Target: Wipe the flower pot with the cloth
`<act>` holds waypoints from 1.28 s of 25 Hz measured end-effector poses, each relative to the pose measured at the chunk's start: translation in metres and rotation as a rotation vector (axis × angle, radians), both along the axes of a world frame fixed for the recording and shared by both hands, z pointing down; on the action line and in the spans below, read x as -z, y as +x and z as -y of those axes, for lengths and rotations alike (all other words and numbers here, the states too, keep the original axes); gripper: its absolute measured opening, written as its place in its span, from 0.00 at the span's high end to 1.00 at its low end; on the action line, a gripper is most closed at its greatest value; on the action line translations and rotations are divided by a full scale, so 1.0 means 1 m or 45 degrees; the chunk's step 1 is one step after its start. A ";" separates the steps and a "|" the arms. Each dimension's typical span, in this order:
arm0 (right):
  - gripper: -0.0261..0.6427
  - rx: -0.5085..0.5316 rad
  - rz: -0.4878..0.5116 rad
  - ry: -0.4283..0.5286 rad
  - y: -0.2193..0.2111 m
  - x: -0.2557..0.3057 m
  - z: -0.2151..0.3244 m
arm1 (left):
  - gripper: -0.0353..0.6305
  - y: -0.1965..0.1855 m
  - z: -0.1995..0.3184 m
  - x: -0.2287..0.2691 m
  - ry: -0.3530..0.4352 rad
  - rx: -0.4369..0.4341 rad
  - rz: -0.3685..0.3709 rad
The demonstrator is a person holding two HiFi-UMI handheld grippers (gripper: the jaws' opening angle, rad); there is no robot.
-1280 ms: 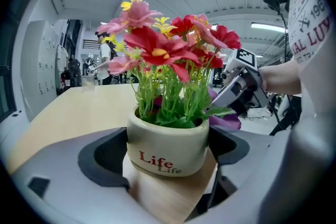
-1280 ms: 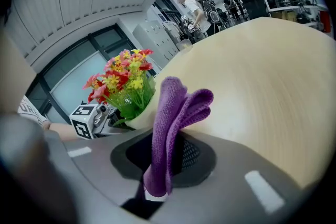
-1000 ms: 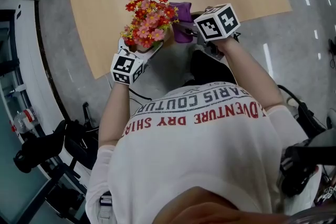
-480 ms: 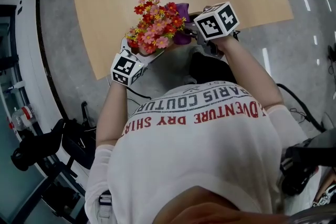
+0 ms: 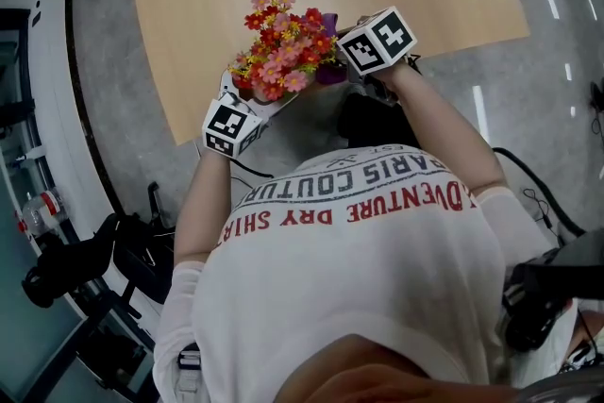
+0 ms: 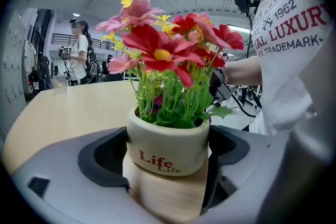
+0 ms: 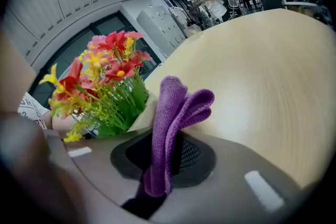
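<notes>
Looping knit cloth (image 7: 173, 113) flanks round glazed flower pot (image 6: 167, 140).

Item 1: flower pot (image 6: 168, 147), front face, between left gripper (image 6: 167, 181) fingers (image 6: 102, 160). Red script "Life"; second, smaller "Life" in darker print overlapping just beneath.

Item 2: person's white shirt (image 5: 359, 231), head view, behind fingers on wrist side. Print upside down, ends lost in folds: grey "…ARIS COUTUR…", red "…DVENTURE DRY SHIR…".

Item 3: same shirt, left gripper view, beyond and right of fingers. Grey "1962", red "LUXUR…", grey "…EG. TRADEMARK."

Background print: too small to read.
</notes>
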State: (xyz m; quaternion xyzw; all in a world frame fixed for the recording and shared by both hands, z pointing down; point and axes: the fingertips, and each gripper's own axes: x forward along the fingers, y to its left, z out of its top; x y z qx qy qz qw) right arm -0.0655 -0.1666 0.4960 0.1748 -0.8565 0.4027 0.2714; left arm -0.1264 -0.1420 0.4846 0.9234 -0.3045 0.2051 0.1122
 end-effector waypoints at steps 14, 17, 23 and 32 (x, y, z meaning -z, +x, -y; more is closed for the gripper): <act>0.88 -0.048 -0.088 -0.036 0.007 -0.019 0.007 | 0.21 0.001 0.001 -0.006 -0.061 -0.013 0.018; 0.88 -0.128 -0.084 0.006 0.018 -0.016 0.011 | 0.20 -0.003 0.002 -0.002 -0.143 0.046 -0.054; 0.88 -0.242 -0.050 0.038 0.040 0.001 0.003 | 0.20 -0.021 -0.016 0.017 -0.059 0.243 -0.046; 0.88 -0.287 -0.036 0.050 0.060 0.004 -0.034 | 0.20 -0.007 -0.036 0.011 -0.023 0.713 -0.111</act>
